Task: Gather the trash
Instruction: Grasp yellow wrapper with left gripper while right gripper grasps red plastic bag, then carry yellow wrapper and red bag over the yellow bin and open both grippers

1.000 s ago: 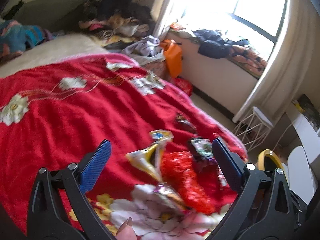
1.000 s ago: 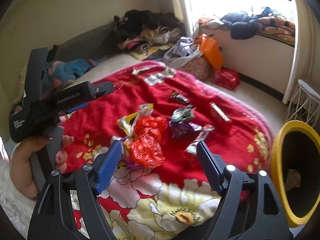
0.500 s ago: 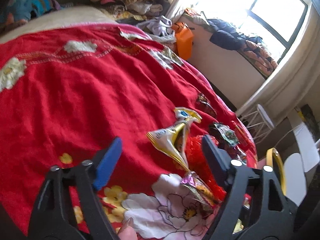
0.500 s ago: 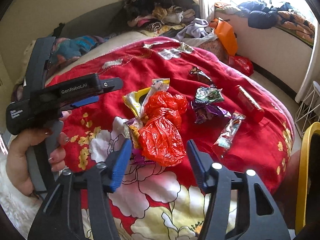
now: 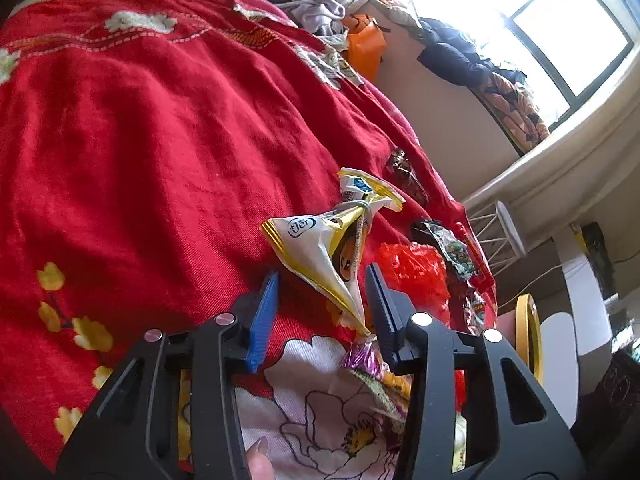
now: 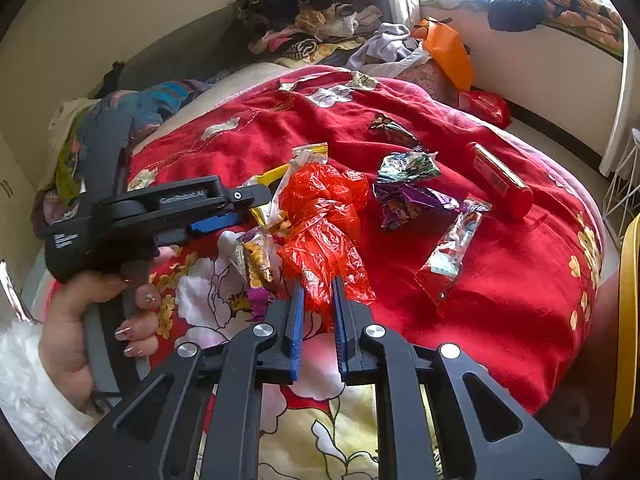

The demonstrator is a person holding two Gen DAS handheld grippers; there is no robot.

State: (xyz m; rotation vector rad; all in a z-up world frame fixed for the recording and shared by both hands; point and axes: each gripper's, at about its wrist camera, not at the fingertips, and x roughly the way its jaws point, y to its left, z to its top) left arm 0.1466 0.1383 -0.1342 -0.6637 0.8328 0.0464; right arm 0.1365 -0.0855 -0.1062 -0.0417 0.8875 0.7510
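Note:
Trash lies on a red flowered blanket (image 5: 160, 140). My left gripper (image 5: 320, 280) is partly closed around the near end of a yellow and white snack wrapper (image 5: 320, 240), its jaws still apart. My right gripper (image 6: 316, 292) is nearly shut, pinching the near end of a crumpled red plastic bag (image 6: 320, 216). That bag also shows in the left wrist view (image 5: 416, 272). The left gripper shows from the side in the right wrist view (image 6: 240, 208).
More wrappers lie on the blanket: a purple one (image 6: 408, 204), a green one (image 6: 408, 166), a long red one (image 6: 452, 252), a dark one (image 6: 392, 130) and a red tube (image 6: 504, 182). A yellow-rimmed bin (image 6: 628, 320) stands at the bed's right.
Both grippers moved forward and down onto the trash pile. The left jaws narrowed around the yellow wrapper. The right jaws closed onto the red plastic bag.

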